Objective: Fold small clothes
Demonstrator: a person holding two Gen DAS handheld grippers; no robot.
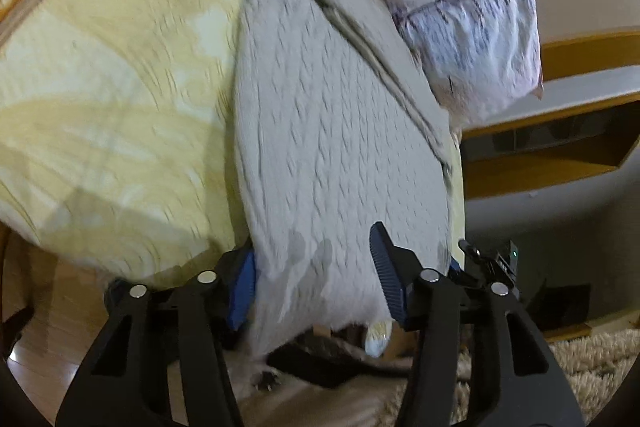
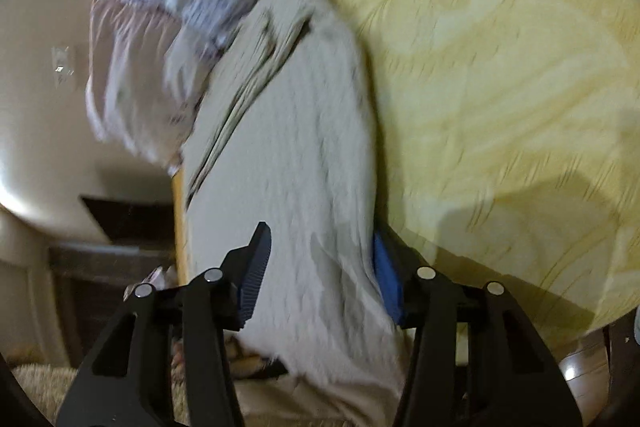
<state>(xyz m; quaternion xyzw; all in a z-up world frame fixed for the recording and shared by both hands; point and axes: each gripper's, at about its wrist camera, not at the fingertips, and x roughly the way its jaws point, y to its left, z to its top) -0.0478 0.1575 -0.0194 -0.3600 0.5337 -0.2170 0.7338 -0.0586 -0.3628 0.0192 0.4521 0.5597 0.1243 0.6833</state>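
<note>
A folded white knitted garment (image 1: 336,131) lies on the round table with the yellow patterned cloth (image 1: 100,87), its near end hanging past the table edge. My left gripper (image 1: 316,279) is open, its blue-padded fingers (image 1: 384,267) on either side of that near end. In the right wrist view the same garment (image 2: 292,155) runs up the middle, and my right gripper (image 2: 320,279) is open around its near end, with one finger (image 2: 256,267) to its left. Both views are blurred by motion.
A heap of pale printed clothes with ruffled purple trim (image 1: 472,27) lies at the garment's far end, also in the right wrist view (image 2: 160,7). Wooden shelving (image 1: 560,147), a shaggy beige rug (image 1: 580,359) and wood floor (image 1: 40,347) lie beyond the table.
</note>
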